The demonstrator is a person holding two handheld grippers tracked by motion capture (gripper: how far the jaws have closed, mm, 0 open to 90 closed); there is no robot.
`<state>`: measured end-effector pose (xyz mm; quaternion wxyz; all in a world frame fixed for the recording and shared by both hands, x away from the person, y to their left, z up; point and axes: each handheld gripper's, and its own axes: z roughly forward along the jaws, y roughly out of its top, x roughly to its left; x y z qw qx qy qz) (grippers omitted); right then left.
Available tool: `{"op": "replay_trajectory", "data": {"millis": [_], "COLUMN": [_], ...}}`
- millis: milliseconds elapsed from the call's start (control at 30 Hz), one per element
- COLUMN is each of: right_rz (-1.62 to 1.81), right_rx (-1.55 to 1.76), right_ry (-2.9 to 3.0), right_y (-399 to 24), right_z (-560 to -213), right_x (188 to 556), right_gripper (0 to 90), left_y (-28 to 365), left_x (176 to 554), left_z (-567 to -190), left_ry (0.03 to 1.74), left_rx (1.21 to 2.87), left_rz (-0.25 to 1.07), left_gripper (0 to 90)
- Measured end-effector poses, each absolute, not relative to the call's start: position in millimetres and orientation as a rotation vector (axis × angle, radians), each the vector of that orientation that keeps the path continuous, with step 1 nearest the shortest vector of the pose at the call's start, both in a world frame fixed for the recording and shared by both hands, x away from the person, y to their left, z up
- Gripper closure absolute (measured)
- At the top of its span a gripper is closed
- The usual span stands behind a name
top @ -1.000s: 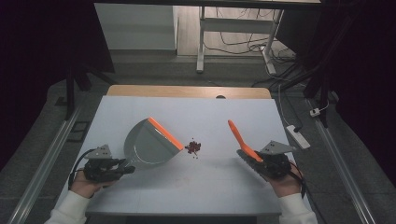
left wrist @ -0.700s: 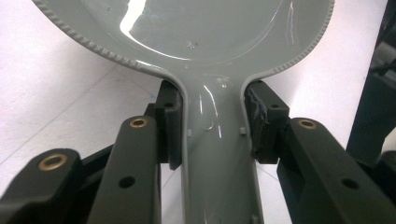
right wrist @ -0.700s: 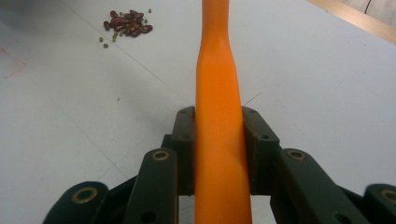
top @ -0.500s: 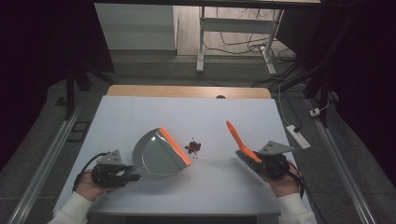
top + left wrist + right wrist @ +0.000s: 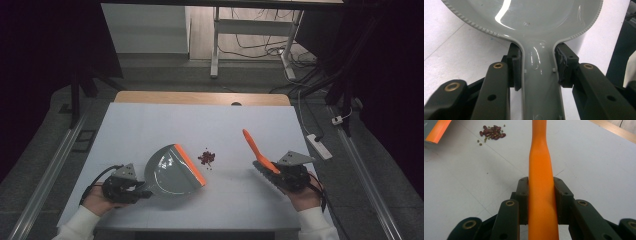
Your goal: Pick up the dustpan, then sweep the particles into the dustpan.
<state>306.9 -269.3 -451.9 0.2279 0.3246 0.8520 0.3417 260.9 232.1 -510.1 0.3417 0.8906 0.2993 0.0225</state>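
A grey dustpan (image 5: 167, 172) with an orange lip (image 5: 191, 165) lies on the white table (image 5: 150, 125), left of centre. My left gripper (image 5: 141, 192) is shut on its handle (image 5: 539, 75); both pads press the handle's sides just behind the pan's bowl (image 5: 524, 15). A small pile of dark red beans (image 5: 206, 158) lies just right of the lip. My right gripper (image 5: 277, 171) is shut on the orange handle (image 5: 540, 170) of a brush (image 5: 254, 147), which points away toward the far left, with dark bristles low by the gripper. The beans (image 5: 492, 135) lie ahead and to the left of it.
The table's far edge is a wooden strip (image 5: 200, 97). A white power strip (image 5: 317, 145) lies on the floor past the right edge, beside a metal rail (image 5: 365, 185). A desk leg (image 5: 215, 45) and cables stand beyond the table.
The dustpan has come down and swung flatter onto the table, its lip now nearer the front and beside the beans. The left hand shifted slightly right. The right hand and brush stayed put.
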Motion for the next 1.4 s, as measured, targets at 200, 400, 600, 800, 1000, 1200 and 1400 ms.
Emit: {"op": "replay_trajectory", "data": {"millis": [200, 400, 600, 800, 1000, 1200, 1400], "right_rz": [0.943, 0.967, 1.001, 1.024, 1.044, 1.053, 1.026], "right_rx": [0.896, 0.886, 0.845, 0.817, 0.796, 0.766, 0.761], "right_ry": [2.34, 2.331, 2.354, 2.371, 2.378, 2.405, 2.429], "right_y": [-269.7, -262.8, -239.7, -215.1, -193.1, -165.4, -147.2], "right_z": [-451.4, -447.2, -444.0, -444.8, -443.3, -445.4, -454.4], "right_x": [307.9, 313.5, 330.0, 345.7, 358.0, 375.1, 391.8], "right_gripper": [70.3, 70.3, 70.3, 70.4, 70.5, 70.5, 70.5], "left_y": [233.0, 228.6, 225.9, 224.3, 219.4, 216.3, 214.9], "left_x": [263.0, 267.4, 270.5, 273.4, 276.9, 277.8, 279.5], "left_z": [-511.4, -511.8, -512.3, -513.7, -514.3, -514.4, -514.8], "left_ry": [0.803, 0.813, 0.806, 0.808, 0.801, 0.79, 0.79], "left_rx": [2.335, 2.359, 2.363, 2.364, 2.37, 2.375, 2.374], "left_rz": [0.051, 0.033, 0.02, 0.007, -0.002, -0.009, -0.021], "left_gripper": [61.4, 61.4, 61.4, 61.4, 61.3, 61.3, 61.3]}}
